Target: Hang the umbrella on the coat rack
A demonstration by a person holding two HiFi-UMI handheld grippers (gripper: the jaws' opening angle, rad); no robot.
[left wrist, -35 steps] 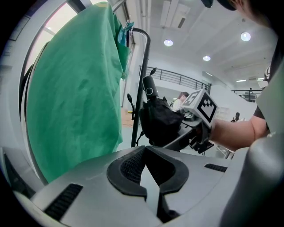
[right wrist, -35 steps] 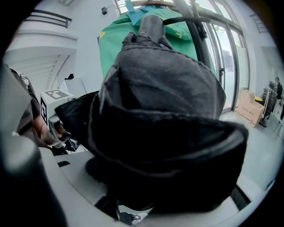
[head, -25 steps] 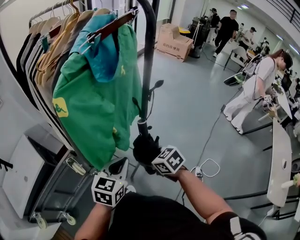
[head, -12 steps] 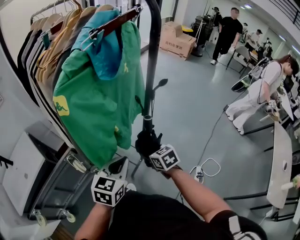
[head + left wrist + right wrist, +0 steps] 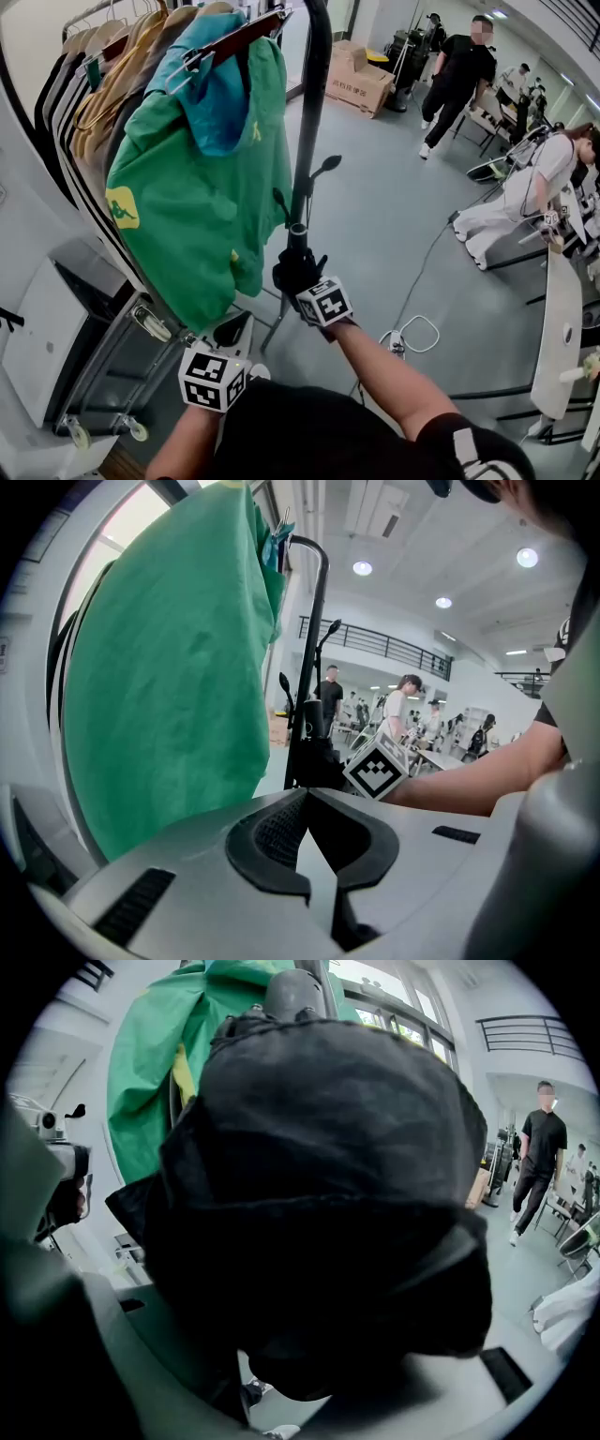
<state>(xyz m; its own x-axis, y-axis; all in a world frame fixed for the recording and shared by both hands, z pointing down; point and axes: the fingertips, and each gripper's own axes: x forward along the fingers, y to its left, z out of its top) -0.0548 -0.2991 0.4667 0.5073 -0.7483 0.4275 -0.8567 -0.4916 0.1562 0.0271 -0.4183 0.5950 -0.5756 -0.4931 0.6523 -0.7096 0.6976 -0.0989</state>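
Note:
My right gripper (image 5: pixel 300 281) is shut on a black folded umbrella (image 5: pixel 296 270); its jaws have just been opening a little with the umbrella still between them. The umbrella stands tip-up right beside the coat rack's dark post (image 5: pixel 309 112) and fills the right gripper view (image 5: pixel 319 1194). Behind the umbrella, a thin black stand with small hooks (image 5: pixel 323 167) rises. A green jacket (image 5: pixel 197 197) hangs on the rack's end. Low by the jacket's hem, my left gripper (image 5: pixel 234 330) is shut and holds nothing. In its own view the left gripper's (image 5: pixel 305 799) pads meet at the tip.
More coats on hangers (image 5: pixel 103 75) fill the rack at the left. Its wheeled base (image 5: pixel 141 323) and a white cabinet (image 5: pixel 47 347) sit below. A cardboard box (image 5: pixel 354 80), several people, a white table (image 5: pixel 558 319) and a floor cable with a power strip (image 5: pixel 398 342) lie to the right.
My right gripper has carried the umbrella forward, closer to the rack's post, and has tilted. The left gripper has kept still.

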